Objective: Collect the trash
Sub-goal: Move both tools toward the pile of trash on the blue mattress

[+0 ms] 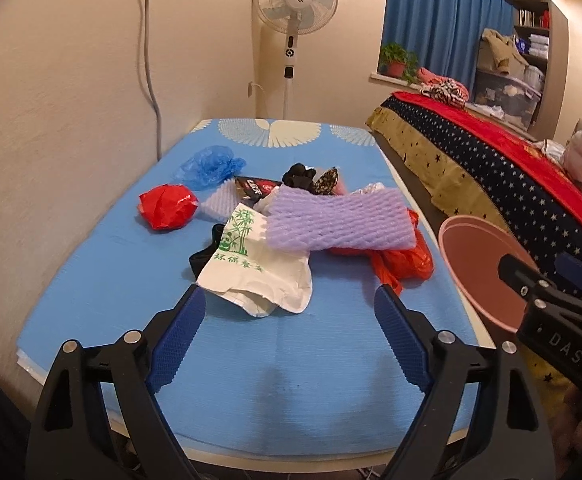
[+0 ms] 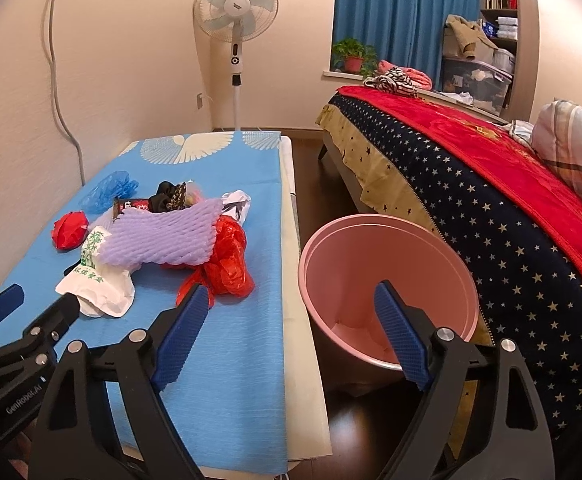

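Observation:
A heap of trash lies mid-table: a purple foam net (image 1: pixel 339 220) (image 2: pixel 163 236), a white bag with green bamboo print (image 1: pixel 251 268) (image 2: pixel 99 280), an orange-red plastic bag (image 1: pixel 403 264) (image 2: pixel 227 264), a crumpled red wrapper (image 1: pixel 167 206), blue plastic (image 1: pixel 211 166) and dark scraps (image 1: pixel 303 176). My left gripper (image 1: pixel 291 296) is open, with the white bag's near edge just beyond its fingertips. My right gripper (image 2: pixel 291 292) is open and holds nothing. Its right finger stands in front of the pink bin (image 2: pixel 351 272) (image 1: pixel 475 248), which sits on the floor beside the table.
The table wears a blue cloth (image 1: pixel 271 380) and stands against the left wall. A bed with a star-patterned cover (image 2: pixel 491 216) runs along the right, leaving a narrow floor gap. A standing fan (image 2: pixel 235 4) is at the far end.

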The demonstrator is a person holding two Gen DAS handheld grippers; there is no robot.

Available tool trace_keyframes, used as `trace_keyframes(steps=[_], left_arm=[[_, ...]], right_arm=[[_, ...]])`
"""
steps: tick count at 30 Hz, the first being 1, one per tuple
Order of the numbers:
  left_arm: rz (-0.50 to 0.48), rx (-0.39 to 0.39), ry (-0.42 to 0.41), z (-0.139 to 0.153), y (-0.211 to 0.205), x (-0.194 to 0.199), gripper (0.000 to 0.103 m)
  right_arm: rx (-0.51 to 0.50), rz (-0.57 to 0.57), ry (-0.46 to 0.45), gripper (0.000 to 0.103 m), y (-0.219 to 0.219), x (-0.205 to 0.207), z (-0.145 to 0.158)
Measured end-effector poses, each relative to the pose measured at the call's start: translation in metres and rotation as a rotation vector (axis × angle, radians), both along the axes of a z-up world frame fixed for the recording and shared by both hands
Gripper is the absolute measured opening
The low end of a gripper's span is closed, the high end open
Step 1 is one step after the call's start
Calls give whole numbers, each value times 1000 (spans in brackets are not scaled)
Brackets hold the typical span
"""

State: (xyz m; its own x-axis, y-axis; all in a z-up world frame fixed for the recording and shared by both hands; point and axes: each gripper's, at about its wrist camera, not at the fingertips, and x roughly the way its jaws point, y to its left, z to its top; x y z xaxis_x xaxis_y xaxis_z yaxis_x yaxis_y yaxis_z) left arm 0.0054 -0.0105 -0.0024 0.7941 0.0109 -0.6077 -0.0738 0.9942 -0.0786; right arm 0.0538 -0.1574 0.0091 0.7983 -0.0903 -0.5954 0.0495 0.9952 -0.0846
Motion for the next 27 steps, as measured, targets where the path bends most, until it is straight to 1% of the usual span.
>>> trace_keyframes(steps=[19, 27], left_arm=[[-1, -15, -2, 0, 1, -1, 83], [-9, -33, -4, -1, 1, 0, 83]], right_arm=[[-5, 4, -1, 83, 3, 0, 1], [-6, 6, -2, 83, 3, 0, 1]])
